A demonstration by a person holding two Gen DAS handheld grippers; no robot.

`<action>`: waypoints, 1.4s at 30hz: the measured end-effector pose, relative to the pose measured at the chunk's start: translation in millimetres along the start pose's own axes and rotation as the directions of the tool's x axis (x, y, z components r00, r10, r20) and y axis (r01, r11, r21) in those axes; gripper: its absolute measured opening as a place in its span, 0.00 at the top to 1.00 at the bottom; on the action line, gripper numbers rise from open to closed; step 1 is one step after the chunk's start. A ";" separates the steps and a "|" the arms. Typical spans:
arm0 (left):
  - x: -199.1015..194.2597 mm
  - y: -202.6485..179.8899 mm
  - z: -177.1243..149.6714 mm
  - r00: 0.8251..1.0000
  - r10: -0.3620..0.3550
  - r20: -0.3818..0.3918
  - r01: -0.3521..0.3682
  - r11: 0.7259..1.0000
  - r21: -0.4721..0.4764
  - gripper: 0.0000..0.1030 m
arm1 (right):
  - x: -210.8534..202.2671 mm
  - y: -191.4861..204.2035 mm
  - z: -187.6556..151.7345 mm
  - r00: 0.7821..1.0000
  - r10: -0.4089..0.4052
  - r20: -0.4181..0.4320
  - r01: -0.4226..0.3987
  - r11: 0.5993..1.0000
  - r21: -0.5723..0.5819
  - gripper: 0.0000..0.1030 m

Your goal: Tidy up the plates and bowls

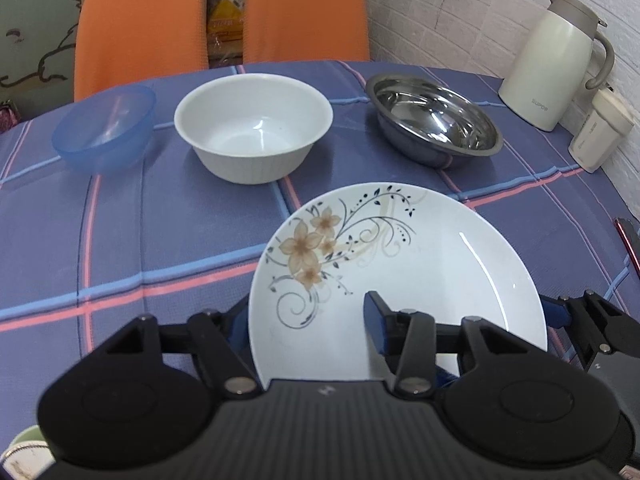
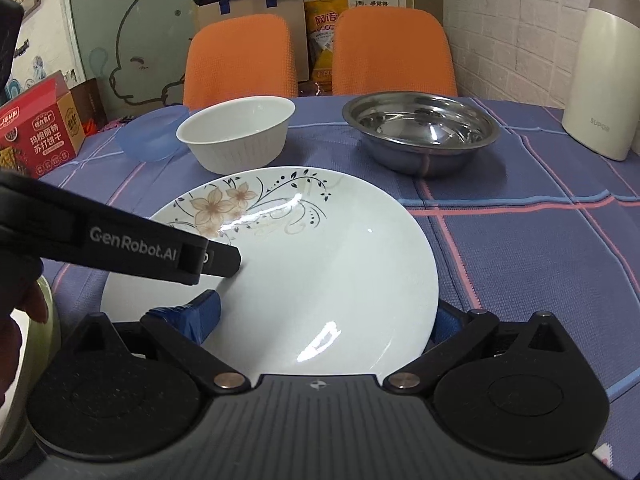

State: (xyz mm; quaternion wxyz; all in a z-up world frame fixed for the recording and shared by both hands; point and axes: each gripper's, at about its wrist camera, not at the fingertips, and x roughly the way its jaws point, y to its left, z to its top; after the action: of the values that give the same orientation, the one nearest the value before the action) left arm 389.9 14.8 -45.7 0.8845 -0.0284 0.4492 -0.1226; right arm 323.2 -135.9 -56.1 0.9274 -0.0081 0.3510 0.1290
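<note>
One round white ceramic plate [image 1: 420,260], glossy, with brown flowers and dark curling stems on one side, is at the near edge of the table, on a woven purple cloth [image 1: 120,240] with pink and blue stripes. The left gripper [image 1: 306,308] is about half open: one blue-padded finger lies on the upper face of the plate and the other goes below its rim, but I cannot tell if they really press it. The right gripper [image 2: 324,316] is spread wide, with one pad over the plate and the other just outside its edge, not clamping. Behind the plate stand three bowls in a row, apart from each other: one translucent blue plastic bowl [image 1: 104,128], one white ribbed bowl [image 1: 252,136] and one shiny steel bowl [image 1: 436,120]. Further back are two orange chairs [image 1: 140,24] with a knitted texture, and one smooth cream jug [image 1: 556,60] by the brick wall.
</note>
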 end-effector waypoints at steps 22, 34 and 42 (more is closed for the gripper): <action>-140.7 51.3 -64.2 0.982 0.103 0.158 -0.095 0.994 -0.059 0.57 | -71.6 68.4 0.2 0.988 0.076 0.137 -0.069 0.996 -0.053 0.12; -171.8 116.7 -135.8 0.972 0.204 0.114 -0.183 0.968 -0.170 0.57 | -76.6 161.4 -32.0 0.969 0.241 0.055 -0.230 0.960 -0.157 0.12; -167.7 121.1 -144.8 0.973 0.177 0.146 -0.153 0.975 -0.159 0.54 | -72.6 176.3 -48.2 0.978 0.207 0.037 -0.196 0.961 -0.196 0.12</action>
State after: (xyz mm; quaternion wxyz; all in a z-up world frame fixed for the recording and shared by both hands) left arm 202.0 181.5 -19.2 0.9201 -0.0655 0.3859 -0.0126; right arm 196.4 12.5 -31.7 0.9140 -0.0577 0.3092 0.2561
